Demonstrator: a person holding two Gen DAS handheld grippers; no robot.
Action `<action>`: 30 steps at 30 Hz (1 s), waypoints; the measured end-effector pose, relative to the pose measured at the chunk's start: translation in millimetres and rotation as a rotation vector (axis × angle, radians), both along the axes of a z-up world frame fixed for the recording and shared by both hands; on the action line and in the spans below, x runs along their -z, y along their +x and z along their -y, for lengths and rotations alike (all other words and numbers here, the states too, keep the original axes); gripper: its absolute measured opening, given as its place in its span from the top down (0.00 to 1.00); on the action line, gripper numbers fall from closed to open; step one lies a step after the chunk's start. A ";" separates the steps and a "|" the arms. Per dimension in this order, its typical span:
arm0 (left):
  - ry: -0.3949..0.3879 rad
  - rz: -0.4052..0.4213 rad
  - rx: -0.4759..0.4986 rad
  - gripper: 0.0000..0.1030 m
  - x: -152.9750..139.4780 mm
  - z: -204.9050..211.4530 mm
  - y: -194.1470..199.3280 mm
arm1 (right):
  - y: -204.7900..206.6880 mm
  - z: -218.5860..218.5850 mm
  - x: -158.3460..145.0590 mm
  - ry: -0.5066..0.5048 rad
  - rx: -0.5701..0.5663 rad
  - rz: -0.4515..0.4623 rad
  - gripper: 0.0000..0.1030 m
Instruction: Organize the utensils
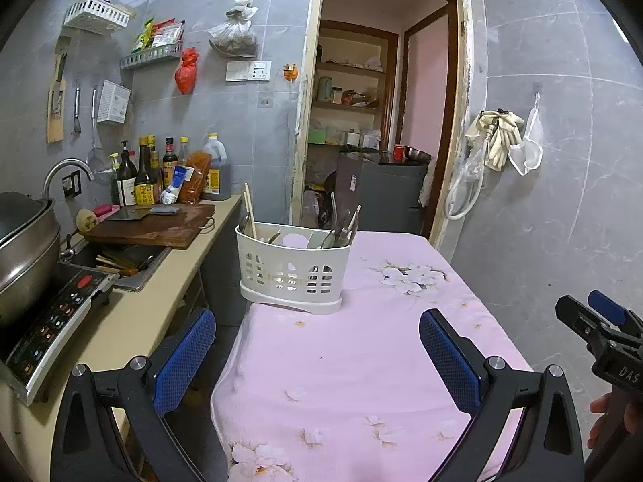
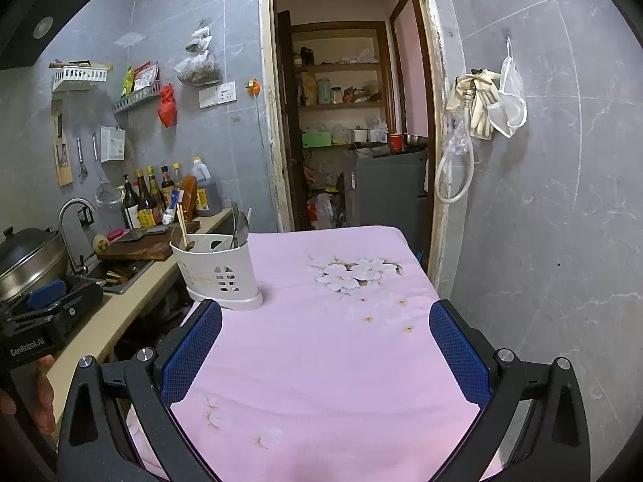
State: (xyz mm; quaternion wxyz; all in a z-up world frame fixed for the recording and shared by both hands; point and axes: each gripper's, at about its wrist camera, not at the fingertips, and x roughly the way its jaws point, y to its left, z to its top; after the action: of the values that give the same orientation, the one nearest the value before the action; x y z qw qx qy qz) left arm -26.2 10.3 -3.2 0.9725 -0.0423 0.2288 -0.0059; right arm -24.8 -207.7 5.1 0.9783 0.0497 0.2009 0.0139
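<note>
Left claw: jaws spread wide, nothing held, over near end of table.
Right claw: also spread wide, nothing held, just right of left claw.
Table: pink cloth with white flower print, under both claws.
Room: grey tiled walls, open doorway straight ahead, counter left of claws with sink, cutting board, bottles.
Caddy: white slotted plastic, upright, ahead of claws at table's far left edge.
Utensils: spoons and chopsticks standing in caddy compartments.
Writing: "GenRobot.AI" on left claw body, "DAS" on right claw body.
</note>
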 end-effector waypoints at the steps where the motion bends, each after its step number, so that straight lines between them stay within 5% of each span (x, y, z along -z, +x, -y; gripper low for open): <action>1: -0.001 0.001 -0.002 0.01 0.0 -0.7 0.0 | 0.7 -0.5 -0.2 0.000 -0.001 0.001 0.01; 30: -0.005 0.004 -0.008 0.01 2.1 -9.7 -1.0 | 5.1 -7.8 2.9 0.003 -0.015 -0.014 0.01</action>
State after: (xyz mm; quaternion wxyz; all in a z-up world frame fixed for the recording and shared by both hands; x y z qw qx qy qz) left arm -27.3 20.0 -5.3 0.9729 -0.0458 0.2268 -0.0026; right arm -19.7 -199.9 2.2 0.9766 0.0497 0.2082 0.0210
